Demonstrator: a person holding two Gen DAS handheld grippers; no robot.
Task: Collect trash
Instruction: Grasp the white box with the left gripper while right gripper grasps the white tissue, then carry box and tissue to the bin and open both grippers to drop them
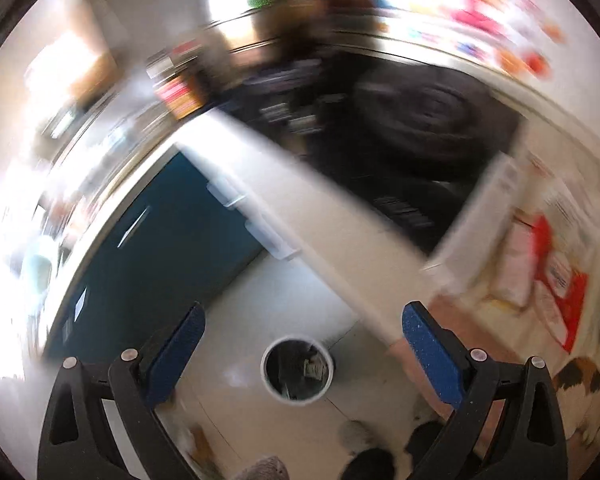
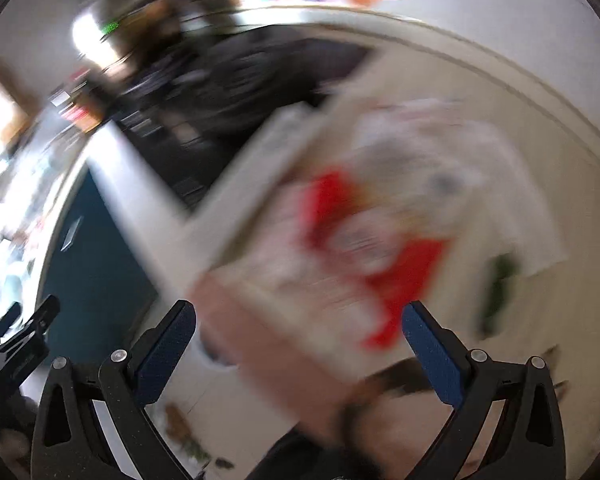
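Both views are motion-blurred. My left gripper (image 1: 302, 346) is open and empty, above a round white-rimmed trash bin (image 1: 298, 368) on the pale floor, with some trash inside it. My right gripper (image 2: 298, 336) is open and empty, above a table edge with red-and-white wrappers (image 2: 364, 240) and white paper (image 2: 440, 168) lying on it. The same red-and-white wrappers show at the right in the left wrist view (image 1: 556, 276). A dark green item (image 2: 498, 292) lies to the right of the wrappers.
A white table edge (image 1: 300, 208) runs diagonally over a blue panel (image 1: 148, 248). Dark bags or gear (image 1: 400, 120) sit behind it. Small scraps lie on the floor (image 2: 180, 424). The other gripper's black frame (image 2: 24, 336) shows at the left.
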